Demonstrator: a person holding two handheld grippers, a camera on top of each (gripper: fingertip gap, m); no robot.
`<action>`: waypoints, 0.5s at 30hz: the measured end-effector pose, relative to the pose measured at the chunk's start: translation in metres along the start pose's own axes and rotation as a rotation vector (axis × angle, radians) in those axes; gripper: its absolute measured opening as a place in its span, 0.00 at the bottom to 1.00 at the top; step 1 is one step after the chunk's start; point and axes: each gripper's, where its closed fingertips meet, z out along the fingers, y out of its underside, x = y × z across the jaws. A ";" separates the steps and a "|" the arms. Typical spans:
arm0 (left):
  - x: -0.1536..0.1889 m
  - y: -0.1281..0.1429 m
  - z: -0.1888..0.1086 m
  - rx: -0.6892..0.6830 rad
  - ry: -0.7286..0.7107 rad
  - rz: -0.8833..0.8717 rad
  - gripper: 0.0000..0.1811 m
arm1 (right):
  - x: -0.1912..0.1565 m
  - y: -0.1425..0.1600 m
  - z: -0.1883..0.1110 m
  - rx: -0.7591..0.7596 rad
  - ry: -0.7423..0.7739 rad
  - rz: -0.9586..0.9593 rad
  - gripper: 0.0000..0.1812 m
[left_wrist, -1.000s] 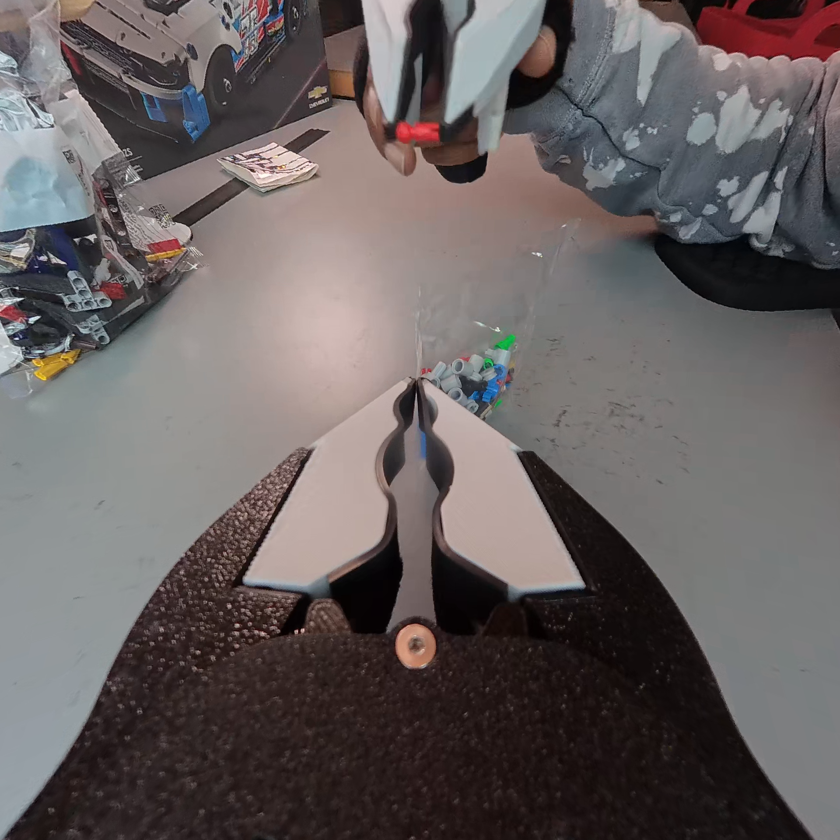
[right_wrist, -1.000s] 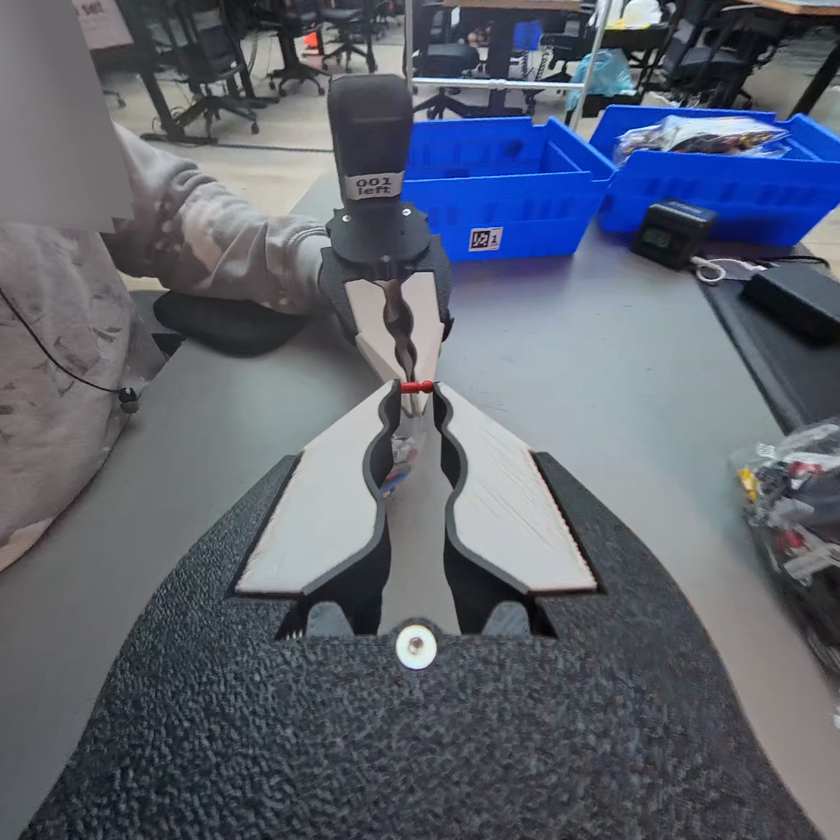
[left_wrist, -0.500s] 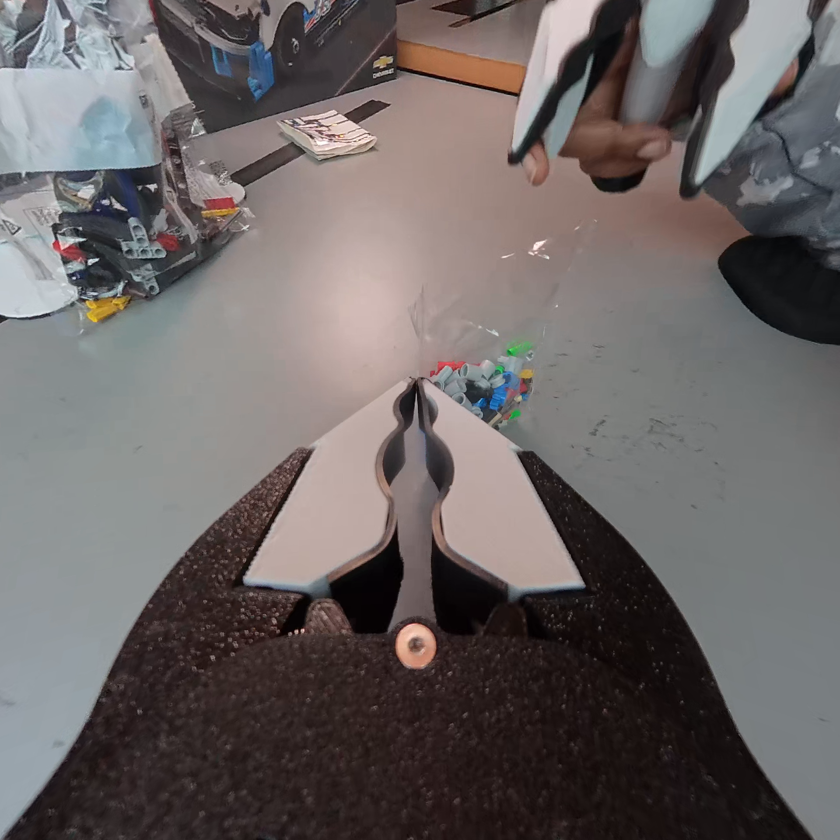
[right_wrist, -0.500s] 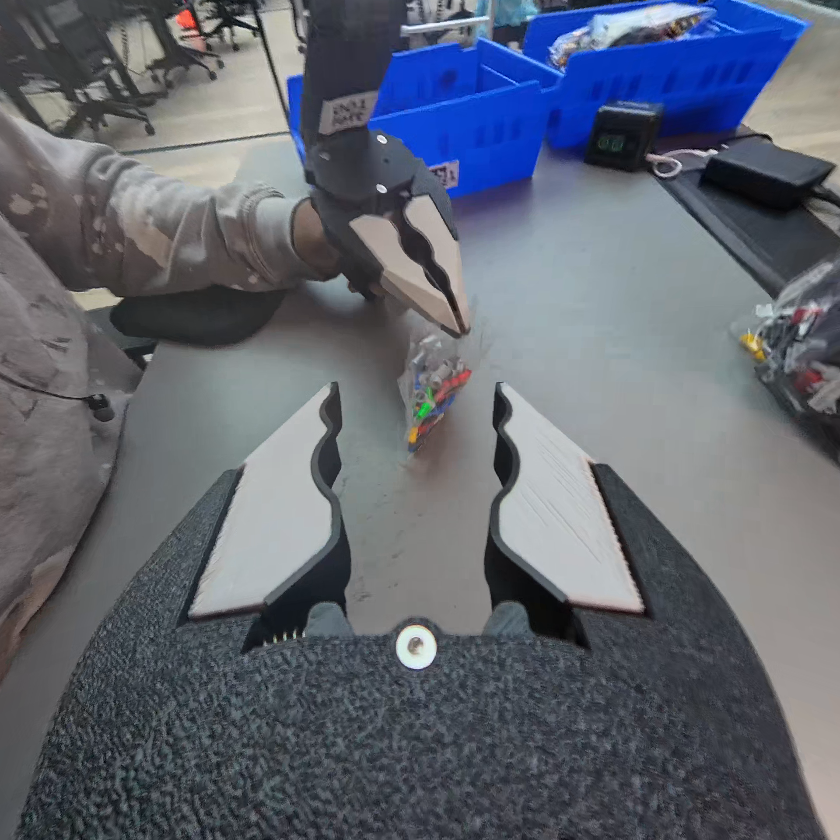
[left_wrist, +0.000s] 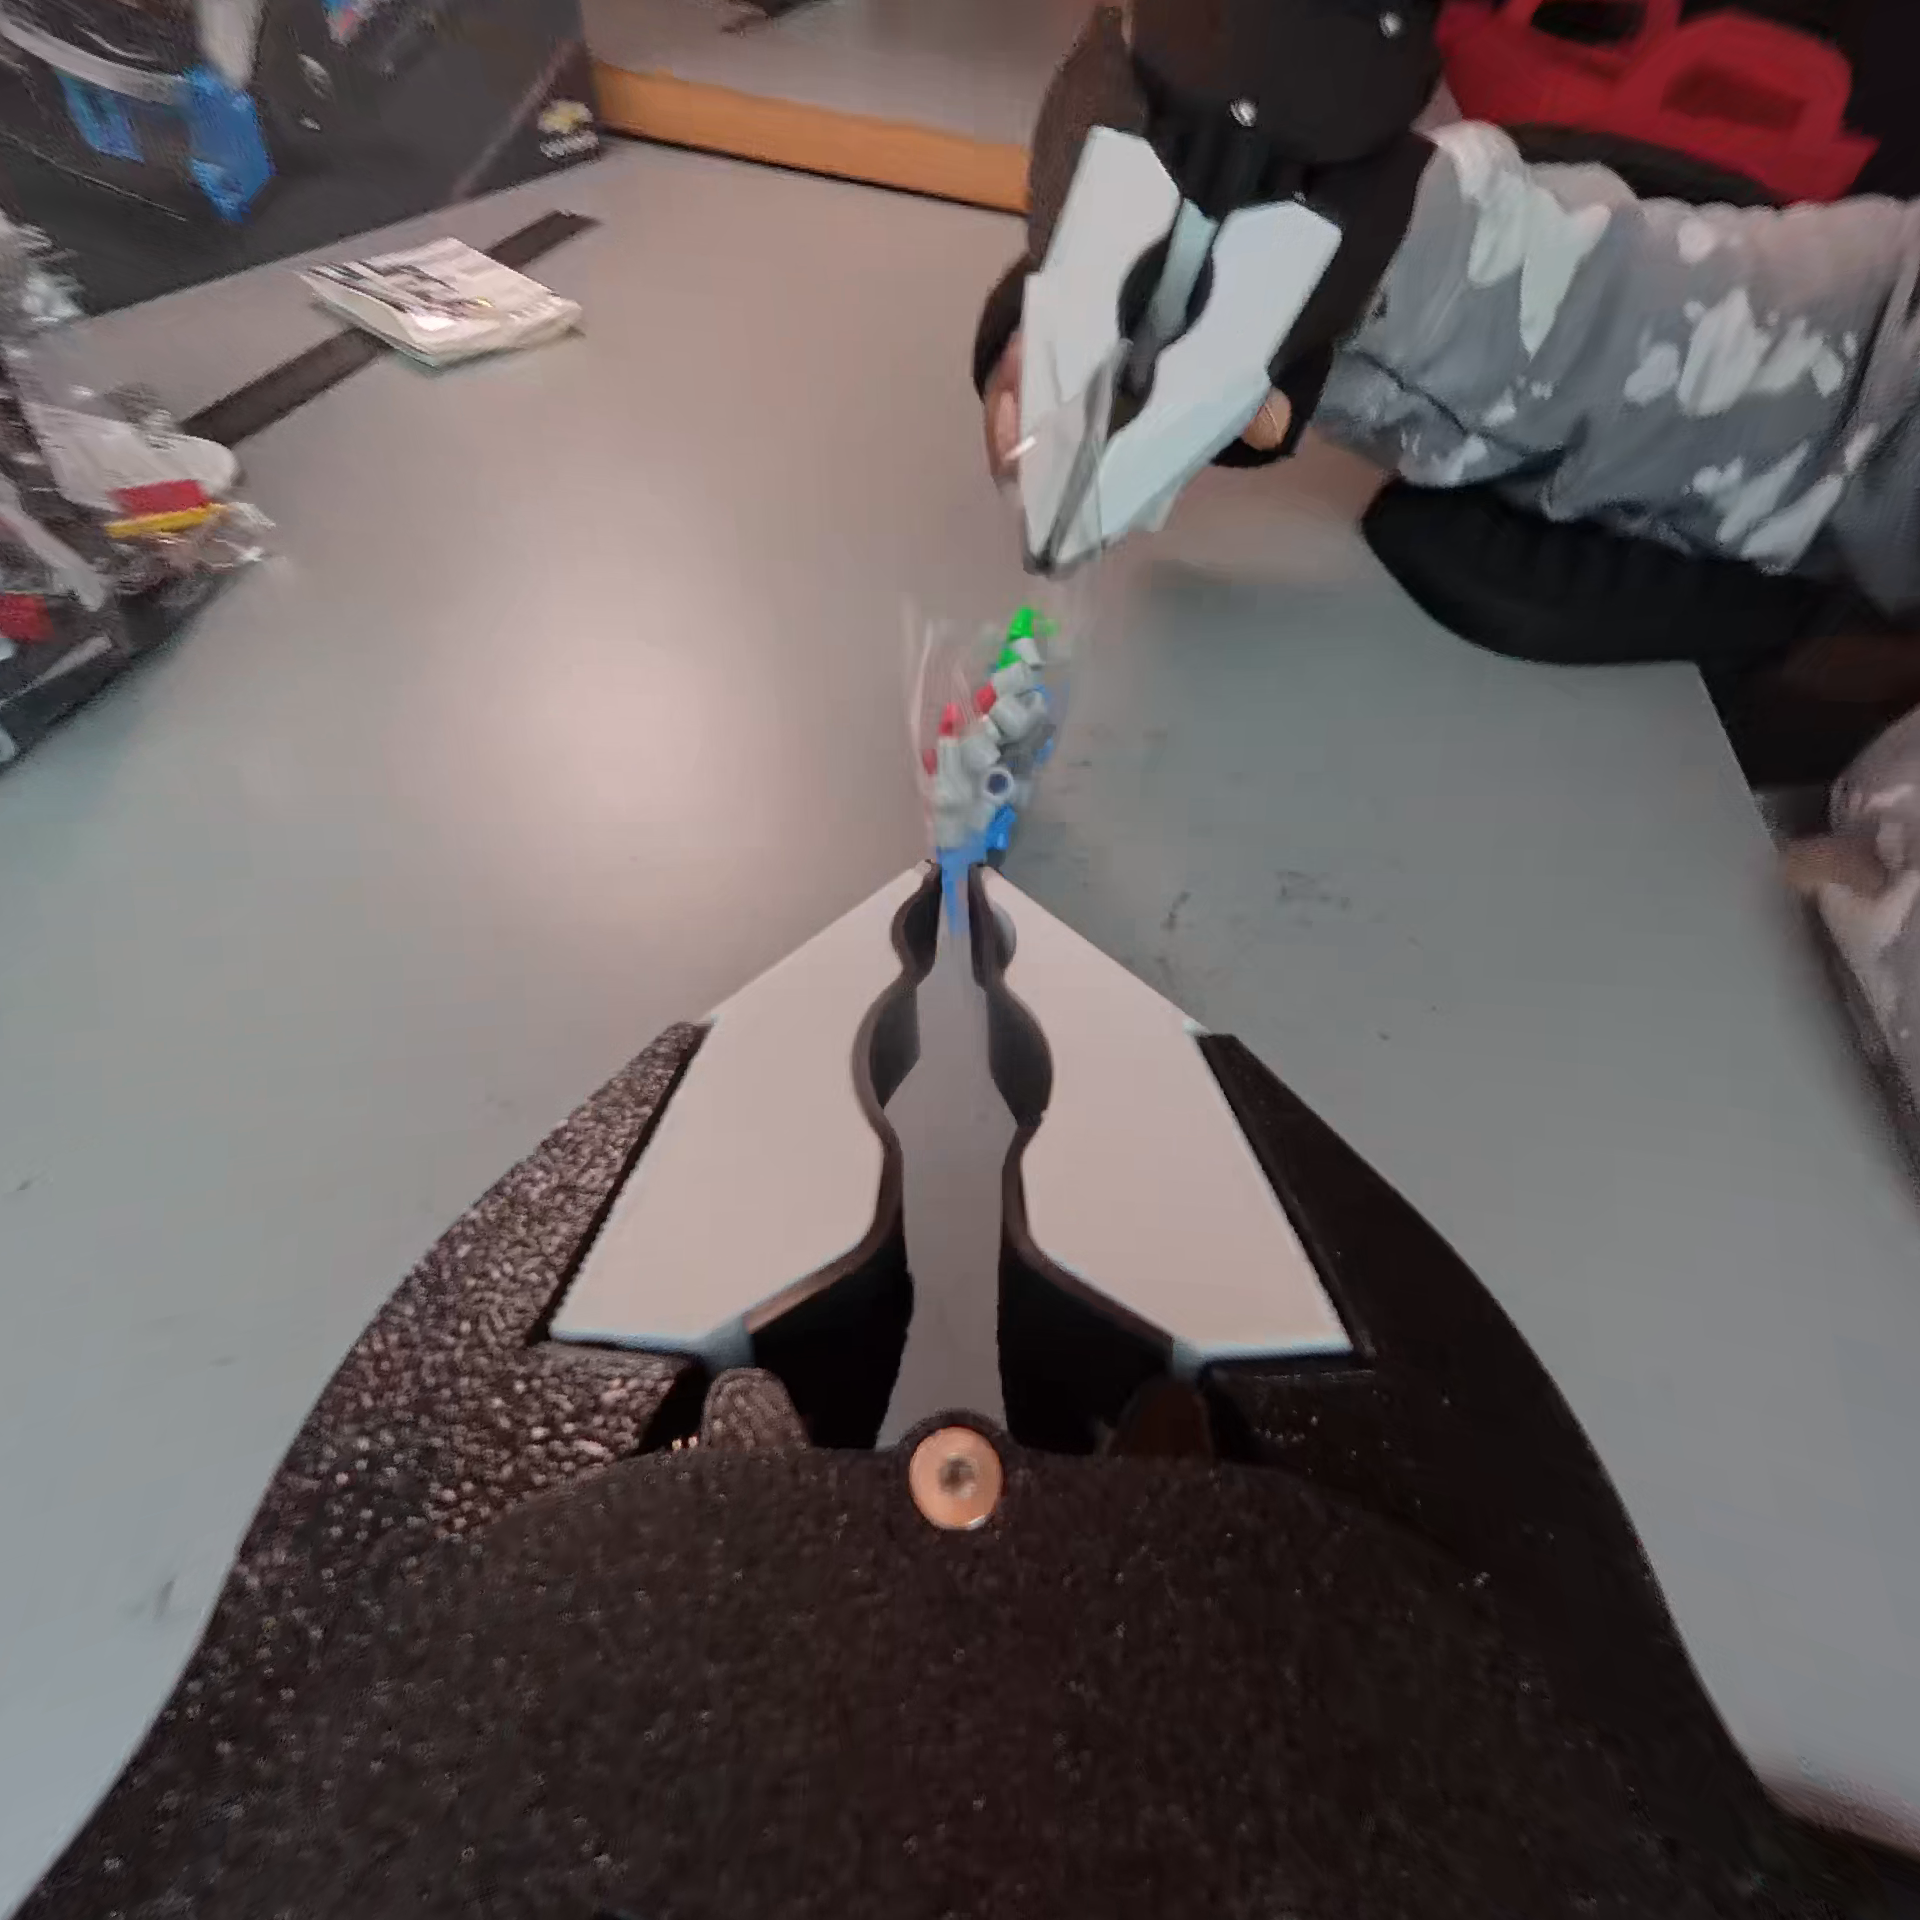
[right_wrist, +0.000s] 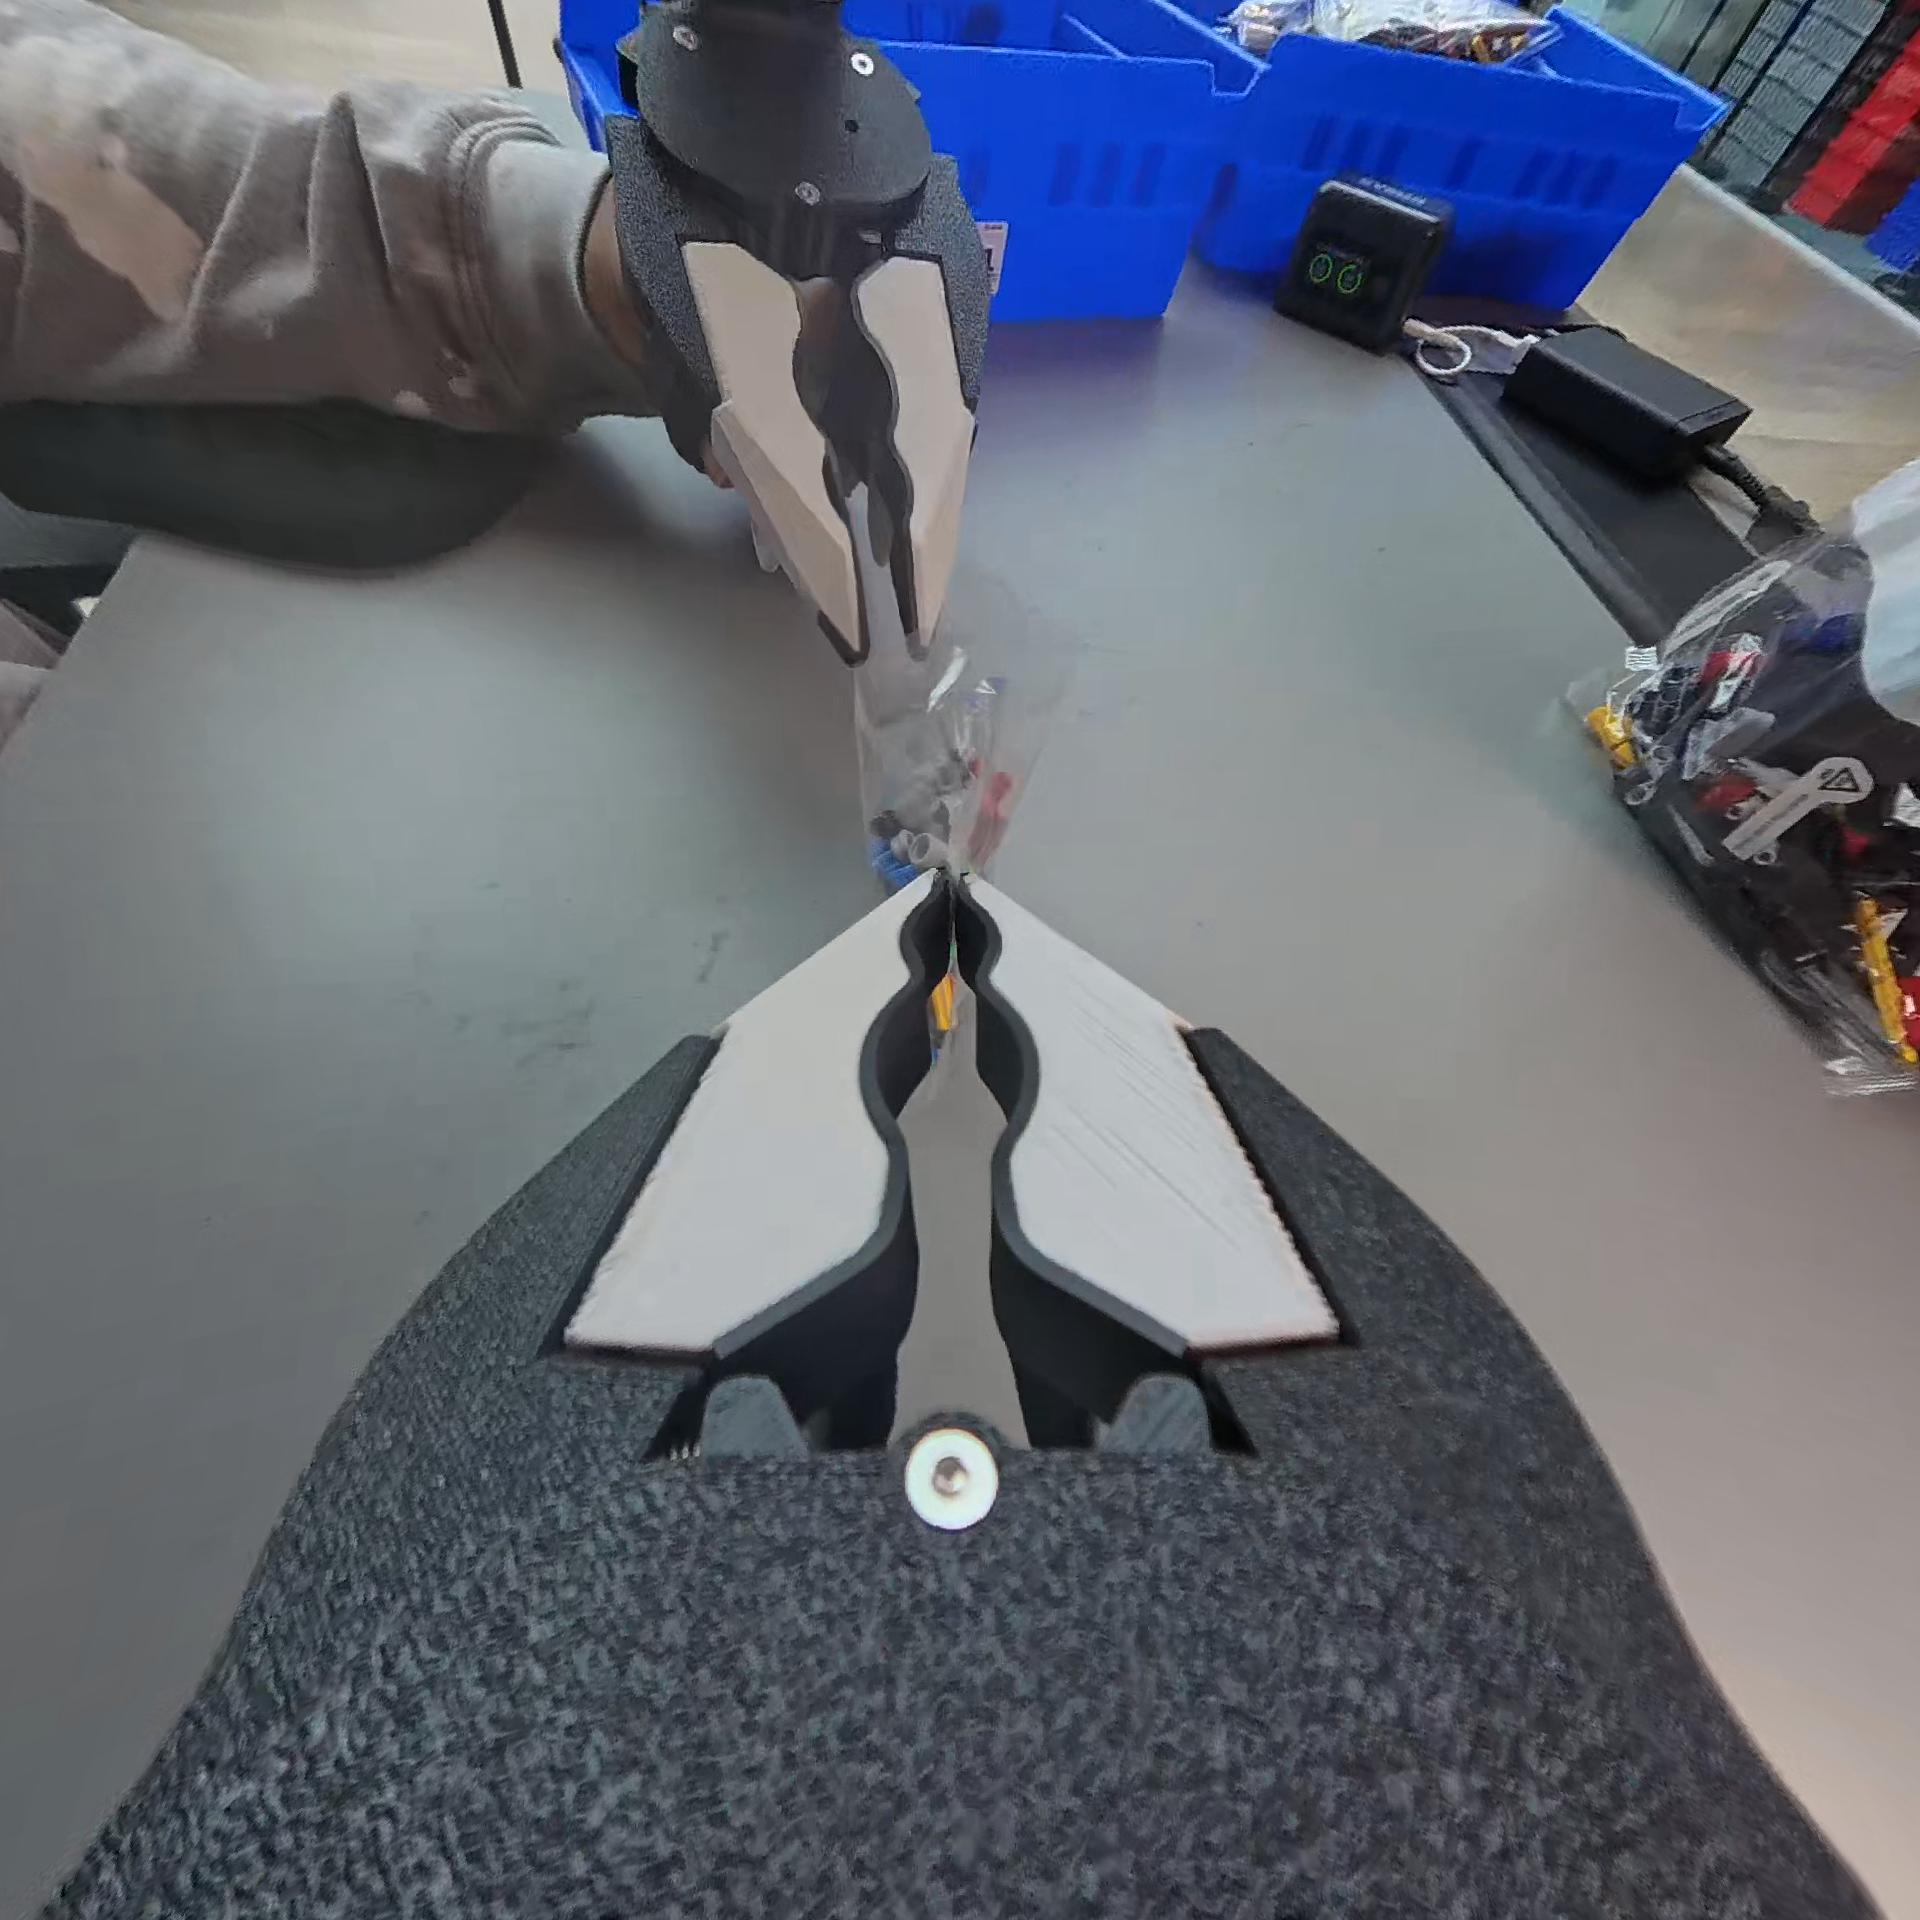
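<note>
1. Clear plastic, a small bag (left_wrist: 982, 743) of grey, red, blue and green bricks was stretched between the two grippers above the grey table (left_wrist: 520, 727).
2. The left gripper (left_wrist: 954, 883) was clamped on one end of the bag, fingertips nearly touching with the film pinched between them.
3. The right gripper (right_wrist: 951, 883) was likewise closed on the opposite end, with a yellow piece showing in the gap between its fingers (right_wrist: 1091, 1091).
4. In the right wrist view, the left gripper (right_wrist: 883, 644) pointed down at the bag, held by a person in a mottled grey sleeve (right_wrist: 291, 239).
5. A larger bag of parts (right_wrist: 1787, 821) lay at the table's right edge; blue bins (right_wrist: 1247, 156) and a black device (right_wrist: 1356, 265) stood behind.
6. A folded leaflet (left_wrist: 442, 296) lay well apart on the table in the left wrist view.
</note>
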 end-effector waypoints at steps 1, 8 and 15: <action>0.004 0.006 0.004 -0.038 0.011 0.027 0.08 | -0.006 0.000 -0.001 0.019 -0.008 -0.007 0.00; 0.018 0.000 0.023 -0.030 0.017 0.050 0.42 | -0.034 -0.006 0.002 0.009 -0.059 -0.099 0.00; 0.031 -0.009 0.032 -0.005 0.022 0.062 0.17 | -0.034 -0.005 0.002 0.027 -0.066 -0.093 0.00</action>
